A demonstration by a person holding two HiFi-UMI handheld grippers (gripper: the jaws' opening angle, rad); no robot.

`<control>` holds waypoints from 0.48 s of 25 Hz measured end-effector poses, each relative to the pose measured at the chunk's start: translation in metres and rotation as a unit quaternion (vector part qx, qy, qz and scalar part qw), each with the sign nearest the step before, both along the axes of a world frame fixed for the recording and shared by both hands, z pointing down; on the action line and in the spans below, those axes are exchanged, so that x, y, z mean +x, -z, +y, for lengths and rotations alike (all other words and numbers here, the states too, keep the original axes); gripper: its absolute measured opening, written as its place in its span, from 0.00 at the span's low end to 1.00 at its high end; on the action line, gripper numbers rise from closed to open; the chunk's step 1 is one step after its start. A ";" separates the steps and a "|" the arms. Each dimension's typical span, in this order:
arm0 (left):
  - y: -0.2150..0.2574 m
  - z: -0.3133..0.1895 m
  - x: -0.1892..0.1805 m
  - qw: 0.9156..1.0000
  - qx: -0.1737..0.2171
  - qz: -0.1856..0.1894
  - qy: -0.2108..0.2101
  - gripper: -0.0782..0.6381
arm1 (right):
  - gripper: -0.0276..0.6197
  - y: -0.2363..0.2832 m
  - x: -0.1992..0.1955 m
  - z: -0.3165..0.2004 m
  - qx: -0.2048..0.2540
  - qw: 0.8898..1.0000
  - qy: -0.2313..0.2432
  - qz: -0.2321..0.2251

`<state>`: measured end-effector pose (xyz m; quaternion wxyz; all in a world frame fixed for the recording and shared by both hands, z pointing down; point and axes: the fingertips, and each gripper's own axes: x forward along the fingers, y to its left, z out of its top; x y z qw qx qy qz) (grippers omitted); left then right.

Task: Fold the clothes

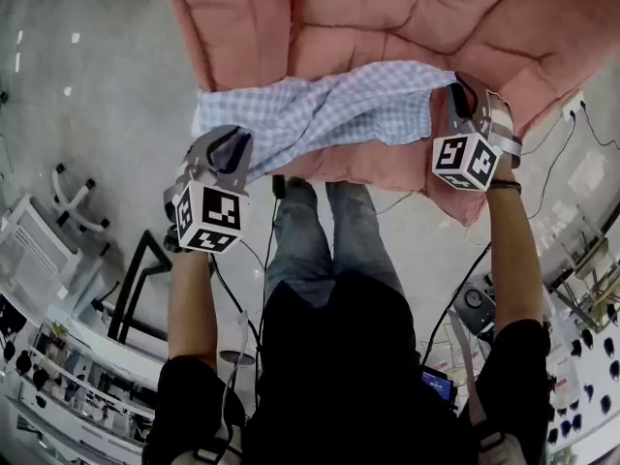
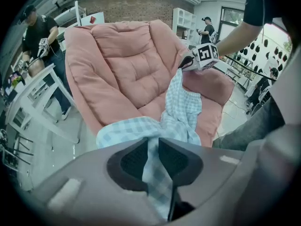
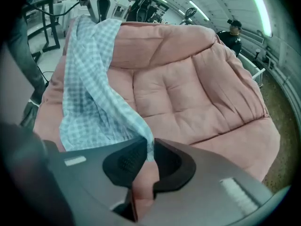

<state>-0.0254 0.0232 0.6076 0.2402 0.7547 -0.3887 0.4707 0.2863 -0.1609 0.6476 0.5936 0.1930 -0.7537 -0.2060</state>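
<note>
Head view: I'm looking down on the checked cloth, which is stretching between both tools above the pink cushion chair. The left gripper is pinching the cloth's left end, and the right gripper is pinching its right end, just over the chair's front edge. The cloth is sagging a little in the middle, with its lower hem hanging toward the person's jeans.

Left gripper view: the jaws are clamping down on a fold of the checked cloth, which is running right through the narrow gap between the pads. From there the fabric is trailing up across the chair seat to the other tool at the far corner. A person in a dark shirt is standing in the background on the left.

Right gripper view: the jaws are nearly together here too, nipping the cloth by a thin edge. The rest is draping away to the left over the chair's arm.
</note>
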 end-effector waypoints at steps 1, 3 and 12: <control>0.002 -0.001 0.000 1.000 -0.002 0.001 -0.004 0.22 | 0.12 0.006 0.002 0.005 0.005 1.000 0.000 0.000; 0.002 -0.002 0.000 1.000 -0.004 0.003 -0.011 0.22 | 0.12 0.013 0.006 0.016 0.014 1.000 0.005 0.001; -0.001 -0.001 -0.001 1.000 0.000 0.009 -0.029 0.22 | 0.12 0.005 0.016 0.087 0.003 0.999 0.042 0.031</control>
